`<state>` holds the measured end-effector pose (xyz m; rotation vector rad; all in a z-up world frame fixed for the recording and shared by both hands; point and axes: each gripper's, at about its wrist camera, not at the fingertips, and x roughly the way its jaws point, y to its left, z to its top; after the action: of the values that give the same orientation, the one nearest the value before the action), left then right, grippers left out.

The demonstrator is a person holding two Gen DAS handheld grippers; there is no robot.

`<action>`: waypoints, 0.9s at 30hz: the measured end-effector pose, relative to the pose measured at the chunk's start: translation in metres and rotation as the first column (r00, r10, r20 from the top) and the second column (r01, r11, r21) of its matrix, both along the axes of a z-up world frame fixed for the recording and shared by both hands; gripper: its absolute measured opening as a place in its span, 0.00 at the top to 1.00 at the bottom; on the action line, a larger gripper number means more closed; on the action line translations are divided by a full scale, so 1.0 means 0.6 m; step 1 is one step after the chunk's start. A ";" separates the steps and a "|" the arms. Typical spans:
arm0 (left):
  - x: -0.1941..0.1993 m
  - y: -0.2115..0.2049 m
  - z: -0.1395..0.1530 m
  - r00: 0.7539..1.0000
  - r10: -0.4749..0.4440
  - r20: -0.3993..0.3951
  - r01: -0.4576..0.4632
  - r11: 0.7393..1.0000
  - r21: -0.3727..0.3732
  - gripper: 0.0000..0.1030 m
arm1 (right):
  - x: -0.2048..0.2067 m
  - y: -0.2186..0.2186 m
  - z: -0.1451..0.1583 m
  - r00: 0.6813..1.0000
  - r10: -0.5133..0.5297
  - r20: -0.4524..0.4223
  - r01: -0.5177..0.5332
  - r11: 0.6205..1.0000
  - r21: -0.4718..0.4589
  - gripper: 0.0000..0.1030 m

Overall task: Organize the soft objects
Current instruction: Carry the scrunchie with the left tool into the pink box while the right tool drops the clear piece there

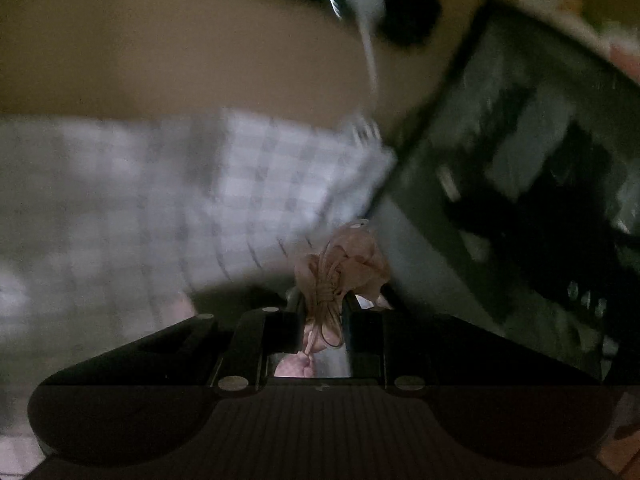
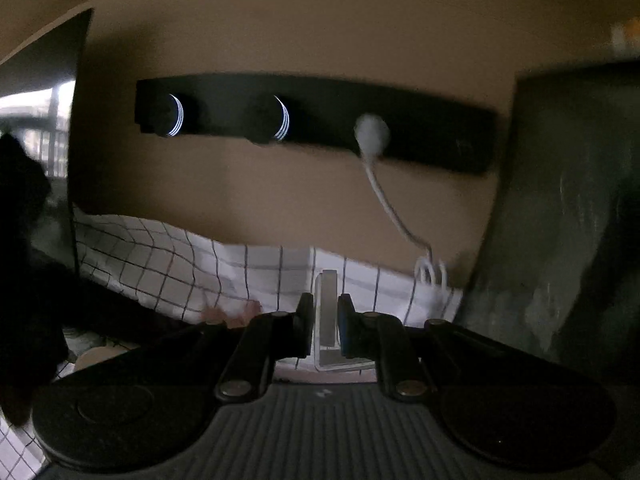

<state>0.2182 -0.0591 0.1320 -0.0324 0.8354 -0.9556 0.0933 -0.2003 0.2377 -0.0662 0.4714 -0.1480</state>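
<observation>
The left wrist view is smeared by motion. My left gripper point(image 1: 323, 300) is shut on a small beige-pink soft bundle point(image 1: 348, 256) wound with thin cord, which sticks out past the fingertips. Behind it lies a white cloth with a dark check point(image 1: 192, 200). In the right wrist view my right gripper point(image 2: 326, 304) is shut on a clear flat plastic piece point(image 2: 329, 288) standing upright between the fingers. The same checked cloth point(image 2: 180, 264) stretches across behind it. A white round thing with a dangling cord point(image 2: 372, 132) hangs on a black wall rack point(image 2: 432, 136).
The black rack carries two round knobs point(image 2: 172, 116) on a tan wall point(image 2: 280, 192). A dark glossy panel point(image 2: 560, 220) rises at the right; it also shows as a dark panel point(image 1: 520, 180) in the left wrist view. A dark shape point(image 2: 24, 280) fills the left edge.
</observation>
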 end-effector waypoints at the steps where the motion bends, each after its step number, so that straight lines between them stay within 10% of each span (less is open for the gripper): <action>1: -0.001 -0.014 -0.020 1.000 -0.008 -0.029 0.009 0.999 0.031 0.78 | 0.004 -0.012 -0.014 1.000 -0.005 -0.018 0.006 1.000 0.022 0.88; 8: -0.011 -0.049 -0.116 0.994 0.066 -0.089 -0.038 0.958 0.284 0.79 | 0.030 -0.055 -0.090 0.993 0.001 -0.118 0.013 0.993 0.116 0.88; 27: 0.013 -0.068 -0.128 0.989 0.133 -0.061 -0.109 0.948 0.298 0.67 | 0.081 -0.087 -0.216 0.964 -0.030 -0.263 0.107 0.952 0.286 0.87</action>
<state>0.2263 -0.1001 0.0549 0.1346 1.0316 -0.7105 0.1421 -0.2524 0.1081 0.2309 0.7512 -0.1362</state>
